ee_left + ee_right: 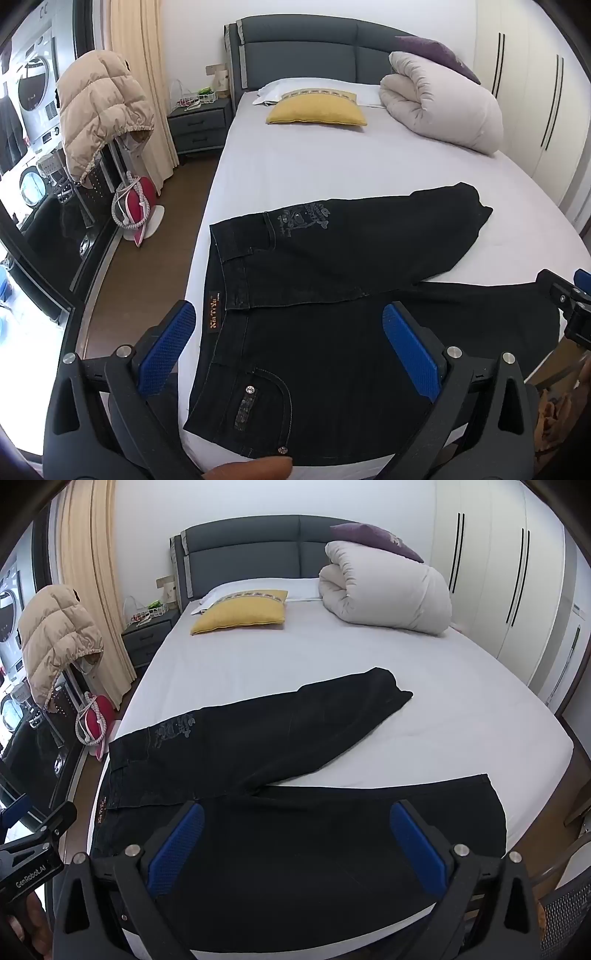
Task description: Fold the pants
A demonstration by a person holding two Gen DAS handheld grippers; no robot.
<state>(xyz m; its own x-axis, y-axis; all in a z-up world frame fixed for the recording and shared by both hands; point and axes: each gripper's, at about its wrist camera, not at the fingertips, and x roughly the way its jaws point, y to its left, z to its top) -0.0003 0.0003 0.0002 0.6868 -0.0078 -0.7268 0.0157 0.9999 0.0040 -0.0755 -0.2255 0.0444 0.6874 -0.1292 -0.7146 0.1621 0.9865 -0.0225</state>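
Pants [332, 295], black, lie spread on the white bed [314, 166] near its foot, waistband toward the left edge, legs splayed apart, the far leg angled toward the rolled duvet [439, 99]. I note my left gripper [288, 354] spread wide above the waist and back pocket, holding nothing. My right gripper [295, 845] likewise stands wide over the near leg, empty. A yellow pillow [240, 613] rests by the headboard.
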